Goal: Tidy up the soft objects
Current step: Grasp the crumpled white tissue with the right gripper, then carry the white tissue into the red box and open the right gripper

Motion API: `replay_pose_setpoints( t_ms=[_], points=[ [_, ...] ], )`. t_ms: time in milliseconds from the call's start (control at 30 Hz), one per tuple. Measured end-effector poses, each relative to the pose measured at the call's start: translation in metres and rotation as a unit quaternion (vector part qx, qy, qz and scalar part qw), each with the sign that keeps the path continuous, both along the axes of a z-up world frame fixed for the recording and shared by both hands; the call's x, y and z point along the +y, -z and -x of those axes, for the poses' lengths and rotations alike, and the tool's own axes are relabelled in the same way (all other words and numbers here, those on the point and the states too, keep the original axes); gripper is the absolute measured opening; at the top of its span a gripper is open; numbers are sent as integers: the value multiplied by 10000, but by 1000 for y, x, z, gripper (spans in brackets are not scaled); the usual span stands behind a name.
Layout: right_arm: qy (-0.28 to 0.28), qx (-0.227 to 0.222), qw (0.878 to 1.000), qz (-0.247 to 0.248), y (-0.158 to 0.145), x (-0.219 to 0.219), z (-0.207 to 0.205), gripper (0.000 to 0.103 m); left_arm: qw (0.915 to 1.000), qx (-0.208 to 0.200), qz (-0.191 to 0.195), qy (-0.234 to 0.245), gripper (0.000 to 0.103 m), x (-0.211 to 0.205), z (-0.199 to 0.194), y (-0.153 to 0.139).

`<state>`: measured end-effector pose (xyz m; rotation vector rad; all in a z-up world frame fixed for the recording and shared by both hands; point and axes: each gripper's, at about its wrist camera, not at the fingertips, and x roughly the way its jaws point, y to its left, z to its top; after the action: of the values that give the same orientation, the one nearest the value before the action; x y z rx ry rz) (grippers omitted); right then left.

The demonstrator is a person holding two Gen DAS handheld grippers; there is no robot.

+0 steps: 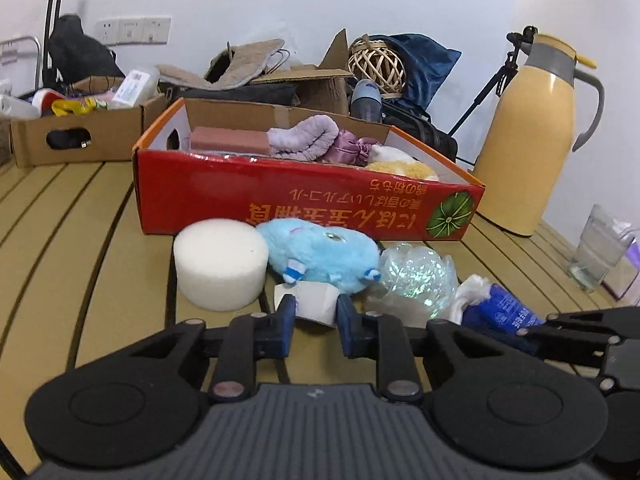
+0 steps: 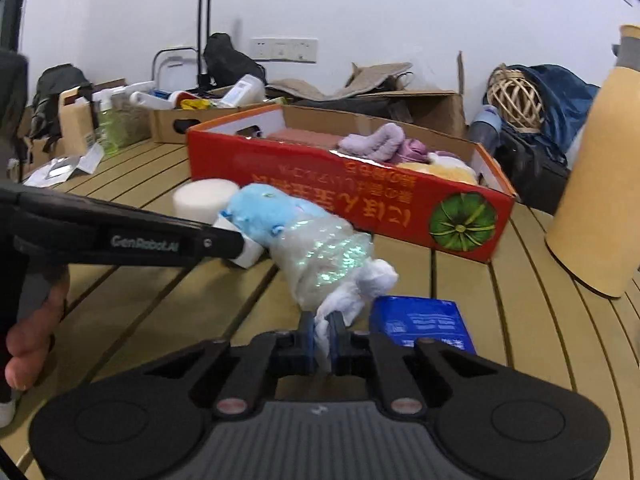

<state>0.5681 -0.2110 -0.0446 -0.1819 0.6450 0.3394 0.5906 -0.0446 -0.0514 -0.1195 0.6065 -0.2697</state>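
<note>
A red cardboard box (image 1: 304, 204) (image 2: 348, 196) on the slatted table holds a pink block, a purple cloth and yellow plush. In front of it lie a white foam cylinder (image 1: 220, 264) (image 2: 204, 196), a blue plush toy (image 1: 320, 256) (image 2: 268, 208), an iridescent bath pouf (image 1: 416, 276) (image 2: 324, 260) and a blue tissue pack (image 1: 500, 316) (image 2: 420, 320). My left gripper (image 1: 316, 312) has its jaws on both sides of the plush's white tag (image 1: 312, 300). My right gripper (image 2: 322, 332) is shut on the pouf's white tail (image 2: 360, 284).
A yellow thermos jug (image 1: 536, 140) (image 2: 600, 192) stands at the right of the box. A glass of water (image 1: 600, 248) stands at the far right. Cardboard boxes with clutter (image 1: 76, 128), a wicker ball (image 1: 376, 64) and bags line the back wall.
</note>
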Motion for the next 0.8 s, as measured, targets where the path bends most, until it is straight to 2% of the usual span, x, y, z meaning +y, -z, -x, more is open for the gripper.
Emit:
replay_pose_setpoints(
  t_ms=[167, 233, 333, 433, 533, 667, 800],
  points=[
    [-40, -123, 9999, -99, -3, 0, 5, 7, 10000, -34, 44, -43, 20, 5, 9, -7],
    [-53, -291, 9994, -171, -6, -1, 12, 7, 9997, -216, 112, 11, 20, 10, 33, -19],
    [-48, -536, 9985, 56, -19, 2, 44, 7, 9988, -352, 335, 5, 20, 20, 80, -31],
    [-324, -544, 9973, -359, -37, -2, 81, 7, 9976, -284, 629, -76, 20, 32, 118, -39],
    [-477, -584, 9956, -554, -53, -2, 106, 7, 9963, -525, 665, -121, 20, 37, 140, -54],
    [-539, -701, 9935, -715, -71, -5, 108, 7, 9944, -856, 607, -103, 21, 39, 136, -76],
    [-821, -704, 9901, -894, -95, -7, 78, 7, 9930, -1053, 519, -89, 21, 48, 89, -101]
  ],
)
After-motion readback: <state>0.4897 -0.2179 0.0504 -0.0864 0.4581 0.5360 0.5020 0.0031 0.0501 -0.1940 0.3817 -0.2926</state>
